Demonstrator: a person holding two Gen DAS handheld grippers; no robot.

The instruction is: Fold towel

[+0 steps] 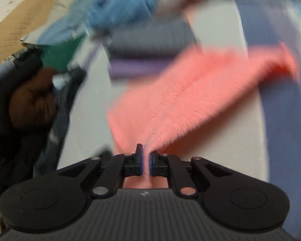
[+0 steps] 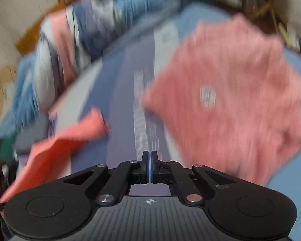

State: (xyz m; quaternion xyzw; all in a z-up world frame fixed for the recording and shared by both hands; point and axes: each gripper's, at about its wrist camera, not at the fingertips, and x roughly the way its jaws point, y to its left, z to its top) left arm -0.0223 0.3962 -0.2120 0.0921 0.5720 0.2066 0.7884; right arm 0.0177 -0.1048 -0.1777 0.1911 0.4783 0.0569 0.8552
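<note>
Left gripper (image 1: 146,161) clamped on soft, light, floppy pink towel (image 1: 170,98), trailing toward two o'clock; right gripper (image 2: 149,165) closed, empty; best pinched at corners.

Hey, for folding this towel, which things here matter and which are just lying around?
Part of the job:
- pink towel
- left gripper, shut on the towel
- right gripper, shut, holding nothing

Just lying about:
- second pink cloth
- folded grey and purple cloths
- blue cloth heap
- green cloth
- brown bundle
</note>
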